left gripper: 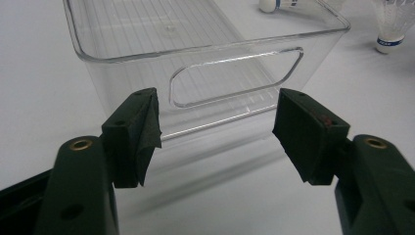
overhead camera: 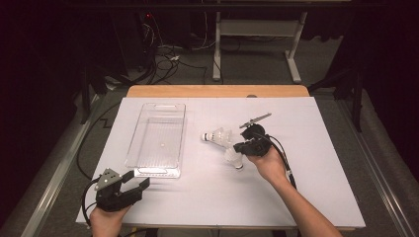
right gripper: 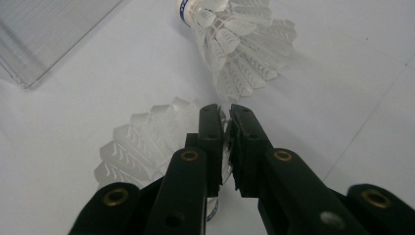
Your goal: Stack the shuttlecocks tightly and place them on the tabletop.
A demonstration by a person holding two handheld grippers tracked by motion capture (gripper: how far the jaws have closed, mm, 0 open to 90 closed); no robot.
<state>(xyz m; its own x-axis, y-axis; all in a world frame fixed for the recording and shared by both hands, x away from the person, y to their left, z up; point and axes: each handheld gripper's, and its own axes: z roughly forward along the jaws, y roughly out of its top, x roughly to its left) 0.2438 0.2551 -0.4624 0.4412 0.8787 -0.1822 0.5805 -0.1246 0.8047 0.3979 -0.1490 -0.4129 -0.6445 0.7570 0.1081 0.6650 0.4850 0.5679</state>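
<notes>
Right tongs are pinching the feather skirt of one shuttlecock, w/ the jaws nearly pressed together and just a sliver of feather edge between the pads. Makes sense imo: the skirt is the thin bit that fits between them, while the cork end is round and would prob roll out. In the high view that birdie sits right of the middle of the white surface, cork pointing toward the person, under the right hand.

The 2nd shuttlecock lies on its side just beyond it, cork aimed at the clear plastic bin, feathers close to the held one; can't tell if they touch.

Left tongs are spread wide w/ nothing between them, parked near the bin's short end w/ the handle slot, not touching it. Looks like they're waiting to steady it, tho that's a guess.

The birdies themselves: white feathers, overlapping, kinda translucent, white cork w/ a blue band. Bin looks empty, ribbed floor.
</notes>
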